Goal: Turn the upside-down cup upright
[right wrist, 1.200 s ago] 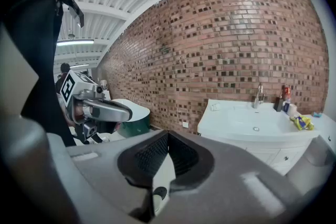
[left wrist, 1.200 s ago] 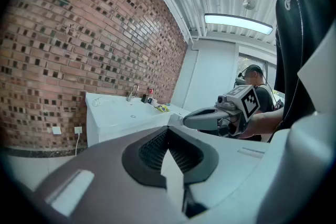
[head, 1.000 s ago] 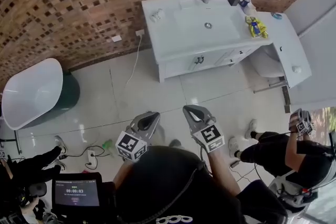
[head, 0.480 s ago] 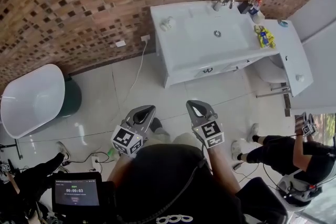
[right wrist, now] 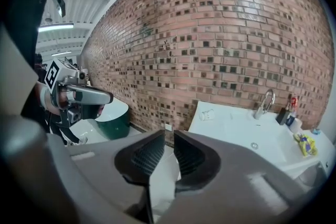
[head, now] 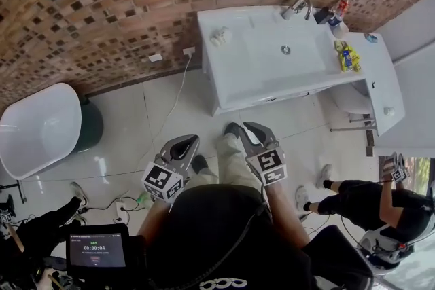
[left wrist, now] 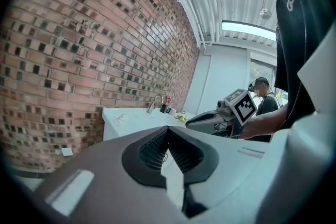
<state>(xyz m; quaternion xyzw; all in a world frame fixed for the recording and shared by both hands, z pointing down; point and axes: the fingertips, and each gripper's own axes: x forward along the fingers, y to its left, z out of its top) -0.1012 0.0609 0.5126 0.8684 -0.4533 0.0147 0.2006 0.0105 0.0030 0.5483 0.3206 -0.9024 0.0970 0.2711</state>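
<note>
Pale cup (head: pixel 219 36) well beyond left gripper (head: pixel 185 142)

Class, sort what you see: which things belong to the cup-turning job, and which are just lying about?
For the job: cup on the vanity; left tongs, shut; right tongs, jaws opening, nothing between.
Lying about: tap, bottles, yellow packet, bathtub, timer screen.

Rough brick wall (head: pixel 102 3), glossy floor tiles (head: pixel 156 119), smooth white vanity top (head: pixel 258 68), shiny metal faucet (head: pixel 299 8), clear cup (head: pixel 219 36).
</note>
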